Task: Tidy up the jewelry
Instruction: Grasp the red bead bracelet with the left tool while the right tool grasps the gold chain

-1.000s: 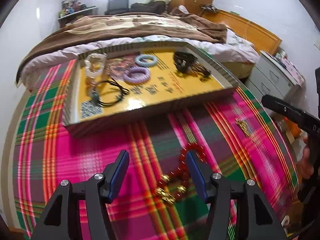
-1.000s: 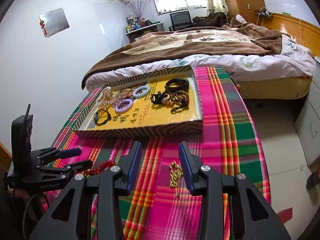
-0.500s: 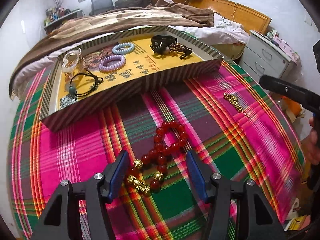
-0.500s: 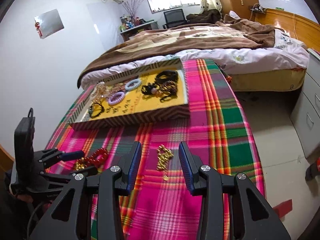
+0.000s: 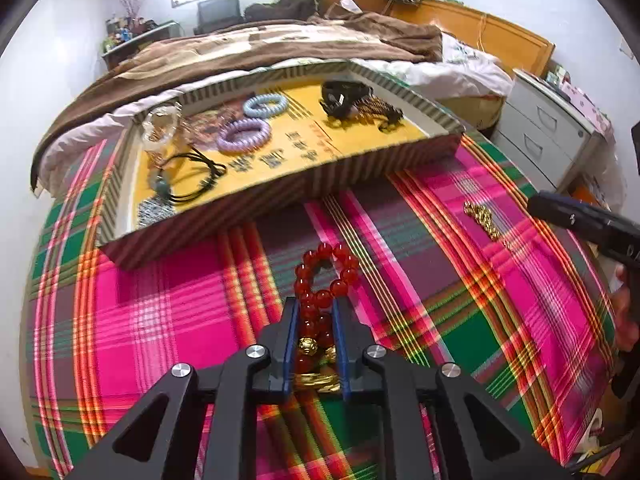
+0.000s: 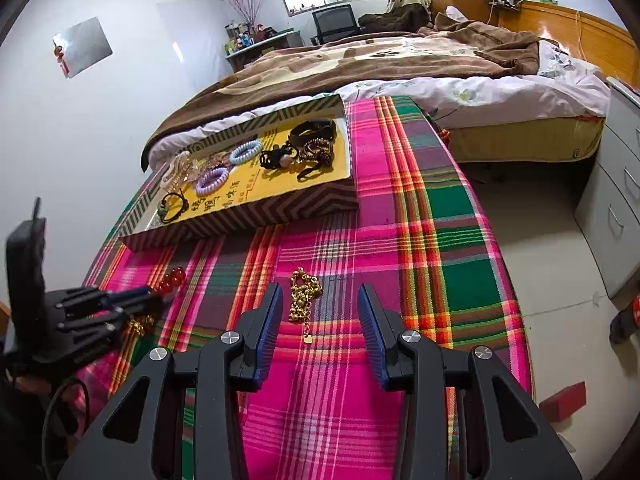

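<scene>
A: Why is the left gripper (image 5: 314, 306) pinching the red bead bracelet (image 5: 325, 280) on the plaid cloth (image 5: 160, 312)?

B: It is clamping it for the tray (image 5: 280, 192); the right gripper (image 6: 318, 300) is gaping over the gold chain (image 6: 302, 294).

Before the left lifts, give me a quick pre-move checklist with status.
1. left gripper shut on the red bead bracelet: ok, jaws just closed on it.
2. Whole bracelet caught: not ok, the far loop lies outside the fingers.
3. tray has bare floor to receive it: ok.
4. right gripper open: ok.
5. gold chain between the right fingers: ok, not yet gripped, still on the plaid cloth.
6. Grip firm enough to lift: cannot tell.
</scene>
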Demonstrator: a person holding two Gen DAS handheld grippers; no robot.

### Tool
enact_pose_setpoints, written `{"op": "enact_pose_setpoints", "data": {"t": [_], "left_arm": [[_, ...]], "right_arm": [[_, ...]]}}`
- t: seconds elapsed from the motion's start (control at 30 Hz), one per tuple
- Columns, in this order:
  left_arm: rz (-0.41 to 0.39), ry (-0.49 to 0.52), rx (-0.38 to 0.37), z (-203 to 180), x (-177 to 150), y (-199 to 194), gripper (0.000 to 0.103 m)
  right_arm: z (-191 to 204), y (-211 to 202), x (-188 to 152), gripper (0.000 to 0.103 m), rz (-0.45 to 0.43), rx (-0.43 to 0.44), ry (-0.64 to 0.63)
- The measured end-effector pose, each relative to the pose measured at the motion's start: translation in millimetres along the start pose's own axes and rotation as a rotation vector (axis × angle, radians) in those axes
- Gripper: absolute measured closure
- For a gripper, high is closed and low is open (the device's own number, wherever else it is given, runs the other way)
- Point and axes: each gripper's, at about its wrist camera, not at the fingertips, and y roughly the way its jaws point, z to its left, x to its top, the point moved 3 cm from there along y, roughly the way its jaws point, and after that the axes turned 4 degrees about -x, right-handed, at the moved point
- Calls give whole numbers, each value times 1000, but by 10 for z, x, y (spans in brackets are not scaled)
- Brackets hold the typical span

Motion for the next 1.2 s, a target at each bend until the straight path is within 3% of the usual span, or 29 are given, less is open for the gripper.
{"op": "enact_pose_setpoints", "data": {"t": [0.27, 0.53, 0.9, 0.97, 1.03, 1.2], "left_arm": [[-53, -41, -19, 103, 75, -148, 93], [-87, -72, -28, 181, 117, -244, 93], [-110, -95, -31, 240, 180, -310, 93], [-113, -96, -31, 246, 183, -322, 93], [-115, -98, -30, 254, 195, -337, 93], [-125, -103, -30, 263, 235, -370, 93]], "right_arm": [[40, 102, -22, 63, 25, -25, -29], [263, 266, -36, 63, 57, -55, -142], [380, 410, -69, 64, 64, -155, -235], [362, 406, -60, 84, 61, -170, -227], [340, 399, -52, 95, 63, -157, -213], [308, 382, -46, 97, 67, -133, -193]]}}
